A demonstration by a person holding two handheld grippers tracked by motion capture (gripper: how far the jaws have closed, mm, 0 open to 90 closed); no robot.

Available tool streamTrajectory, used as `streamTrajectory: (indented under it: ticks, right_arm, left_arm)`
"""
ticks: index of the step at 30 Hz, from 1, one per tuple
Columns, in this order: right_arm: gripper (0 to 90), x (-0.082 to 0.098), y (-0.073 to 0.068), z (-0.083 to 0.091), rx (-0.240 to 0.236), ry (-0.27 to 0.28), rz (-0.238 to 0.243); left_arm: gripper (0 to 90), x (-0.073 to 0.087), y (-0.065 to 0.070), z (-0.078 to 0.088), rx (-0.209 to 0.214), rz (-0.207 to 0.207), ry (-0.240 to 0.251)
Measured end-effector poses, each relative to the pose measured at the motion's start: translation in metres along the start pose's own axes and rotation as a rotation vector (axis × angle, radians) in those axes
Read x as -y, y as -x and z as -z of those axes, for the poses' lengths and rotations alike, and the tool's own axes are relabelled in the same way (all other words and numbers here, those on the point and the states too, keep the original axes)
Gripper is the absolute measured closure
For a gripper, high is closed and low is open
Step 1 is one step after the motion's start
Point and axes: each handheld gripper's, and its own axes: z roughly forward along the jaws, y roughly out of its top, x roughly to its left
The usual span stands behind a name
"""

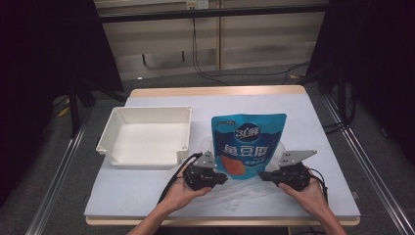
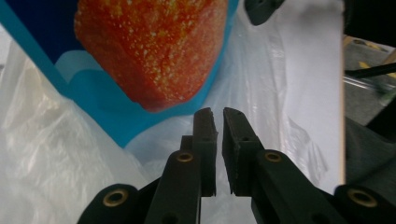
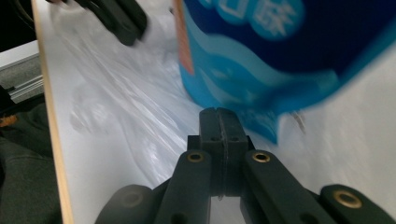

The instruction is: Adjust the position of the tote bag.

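two grippers: left gripper (image 1: 219, 179) nearly closed on clear plastic bag (image 2: 56, 154), right gripper (image 1: 264, 176) pinched tight on it; blue pouch (image 1: 248, 144) inside looks light, soft, slippery; hold bag edges

Left gripper (image 1: 221, 179) jaws nearly closed; right gripper (image 1: 265, 176) jaws closed

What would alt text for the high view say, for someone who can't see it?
A person's two hands each hold a hand-held gripper, left and right, low on either side of a blue snack pouch with clear plastic film beneath it on a pale table. An empty white tray sits to the left.
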Motion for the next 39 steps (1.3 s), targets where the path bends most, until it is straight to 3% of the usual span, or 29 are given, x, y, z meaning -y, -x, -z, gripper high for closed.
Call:
streamTrajectory:
  ticks: [2,4,8,11,14,18,19,20,21,22,23,24,26,27,29,32,34,36,37,39]
  right_arm:
    - [90.0,-0.004,-0.004,-0.003,-0.004,0.006,0.012]
    - [90.0,-0.007,-0.006,-0.007,-0.007,0.007,0.022]
    - [90.0,-0.014,-0.013,-0.016,-0.039,0.007,0.039]
    - [90.0,-0.017,-0.018,-0.023,-0.054,0.001,0.050]
    - [90.0,-0.019,-0.022,-0.031,-0.063,-0.006,0.064]
    - [90.0,-0.017,-0.023,-0.041,-0.031,-0.032,0.075]
    - [90.0,-0.016,-0.023,-0.043,-0.029,-0.051,0.072]
    - [90.0,-0.014,-0.022,-0.046,-0.015,-0.070,0.072]
    - [90.0,-0.013,-0.021,-0.047,-0.008,-0.091,0.070]
    - [90.0,-0.011,-0.020,-0.048,-0.006,-0.106,0.065]
    - [90.0,-0.009,-0.019,-0.048,-0.006,-0.114,0.054]
    - [90.0,-0.007,-0.018,-0.048,-0.003,-0.125,0.051]
    - [90.0,-0.006,-0.018,-0.047,-0.008,-0.123,0.043]
    - [90.0,-0.005,-0.019,-0.045,-0.003,-0.133,0.047]
    - [90.0,-0.003,-0.019,-0.041,-0.001,-0.139,0.041]
    - [90.0,0.001,-0.018,-0.036,0.004,-0.140,0.032]
    - [90.0,0.006,-0.018,-0.029,0.014,-0.147,0.026]
    - [90.0,0.008,-0.015,-0.025,0.016,-0.149,0.014]
    - [90.0,0.009,-0.015,-0.023,0.021,-0.151,0.011]
    - [90.0,0.009,-0.015,-0.021,0.036,-0.161,0.030]
  left_arm:
    - [81.5,0.002,-0.001,-0.004,-0.004,0.008,-0.017]
    - [80.0,0.006,0.002,-0.016,0.000,-0.015,-0.111]
    - [78.8,0.005,0.010,-0.019,-0.001,-0.053,-0.131]
    - [78.8,0.003,0.014,-0.020,0.031,-0.073,-0.138]
    - [78.8,0.003,0.016,-0.021,0.036,-0.066,-0.129]
    - [76.7,0.003,0.012,-0.020,0.040,-0.050,-0.118]
    - [75.7,0.003,0.012,-0.019,0.022,-0.038,-0.105]
    - [75.7,0.002,0.009,-0.017,0.011,-0.053,-0.123]
    - [76.1,0.003,0.009,-0.016,-0.033,-0.034,-0.112]
    - [76.8,0.003,0.006,-0.014,-0.049,-0.024,-0.128]
    - [77.7,0.004,0.001,-0.012,-0.047,-0.037,-0.145]
    - [77.7,0.007,0.000,-0.012,-0.060,-0.002,-0.131]
    - [78.3,0.010,-0.005,-0.010,-0.061,0.012,-0.129]
    - [78.4,0.010,-0.007,-0.007,-0.078,-0.017,-0.160]
    - [78.5,0.011,-0.004,-0.004,-0.108,-0.010,-0.170]
    - [78.8,0.014,-0.005,0.001,-0.117,-0.001,-0.180]
    - [78.8,0.018,-0.005,0.008,-0.162,-0.006,-0.199]
    - [78.8,0.019,-0.005,0.010,-0.165,-0.009,-0.206]
    - [78.8,0.020,-0.005,0.012,-0.190,-0.014,-0.217]
    - [78.8,0.022,-0.007,0.016,-0.178,0.003,-0.219]
